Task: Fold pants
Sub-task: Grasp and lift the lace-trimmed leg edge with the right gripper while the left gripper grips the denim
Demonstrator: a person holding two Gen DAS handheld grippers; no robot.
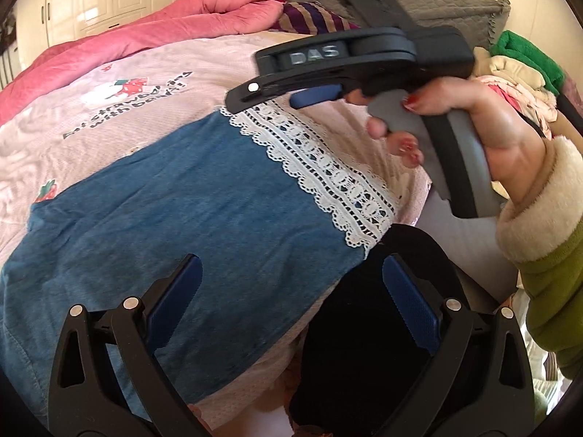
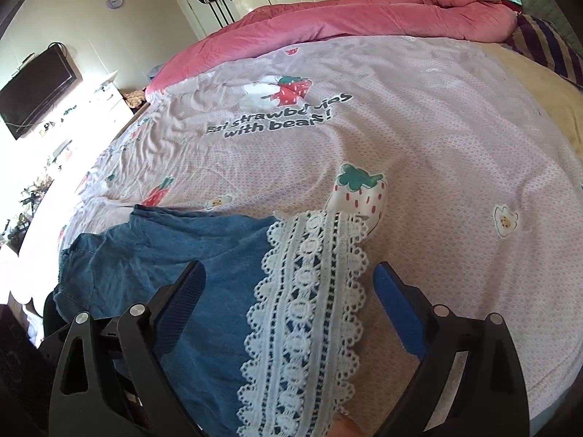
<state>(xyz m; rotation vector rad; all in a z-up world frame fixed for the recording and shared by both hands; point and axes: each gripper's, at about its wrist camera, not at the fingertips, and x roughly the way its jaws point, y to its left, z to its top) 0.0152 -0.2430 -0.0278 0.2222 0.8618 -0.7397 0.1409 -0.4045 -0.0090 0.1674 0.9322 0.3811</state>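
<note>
Blue denim pants (image 1: 189,211) with a white lace hem (image 1: 320,167) lie flat on a pink strawberry-print bedspread (image 1: 54,134). My left gripper (image 1: 291,273) is open and empty, hovering over the denim near its lower edge. The right gripper (image 1: 269,96), held in a hand, hangs over the far end of the lace hem. In the right wrist view my right gripper (image 2: 288,276) is open and straddles the lace hem (image 2: 309,309) without gripping it; the denim (image 2: 175,240) spreads to its left.
A rolled pink quilt (image 2: 364,11) lies along the far side of the bed. A pile of folded clothes (image 1: 517,69) sits at the right. A black garment (image 1: 357,346) lies under my left gripper's right finger. A TV (image 2: 36,91) and dresser stand left of the bed.
</note>
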